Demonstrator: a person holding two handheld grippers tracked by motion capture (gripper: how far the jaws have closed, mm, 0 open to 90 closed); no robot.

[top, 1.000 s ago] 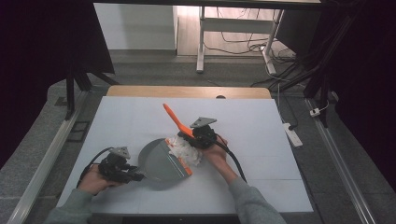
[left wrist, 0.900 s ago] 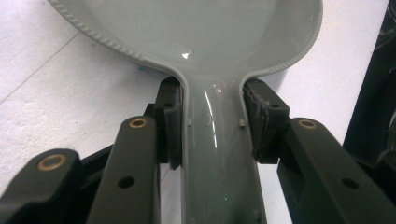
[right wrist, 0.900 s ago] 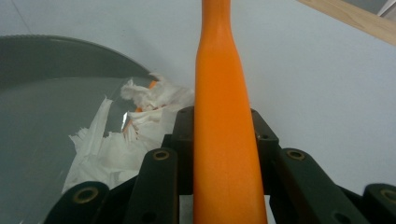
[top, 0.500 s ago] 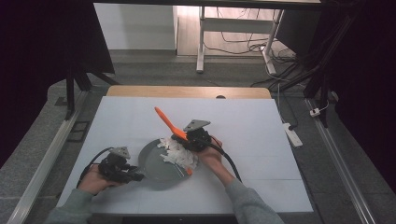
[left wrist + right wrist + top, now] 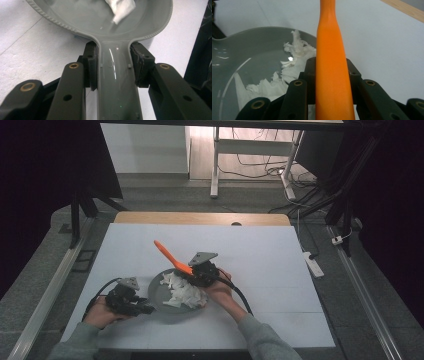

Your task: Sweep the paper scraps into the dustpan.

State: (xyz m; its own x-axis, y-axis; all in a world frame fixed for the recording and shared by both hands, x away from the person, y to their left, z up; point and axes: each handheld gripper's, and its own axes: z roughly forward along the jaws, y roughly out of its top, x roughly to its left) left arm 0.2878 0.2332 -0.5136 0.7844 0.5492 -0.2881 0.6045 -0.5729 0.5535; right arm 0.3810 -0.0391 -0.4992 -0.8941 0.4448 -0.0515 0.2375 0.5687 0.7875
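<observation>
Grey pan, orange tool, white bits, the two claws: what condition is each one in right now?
Grey pan: flat on the table, handle clamped.
White shreds: piled inside the pan.
Orange spatula: gripped, handle angled up.
Left gripper: shut on the pan's handle.
Right gripper: shut on the spatula.

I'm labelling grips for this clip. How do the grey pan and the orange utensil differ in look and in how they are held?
The grey pan is wide, round and holds white shreds; the orange utensil is slim and long. The pan rests on the table, while the utensil slants up over it. The left gripper clamps the pan's handle; the right gripper clamps the utensil's handle. Both are gripped firmly by shut jaws.
</observation>
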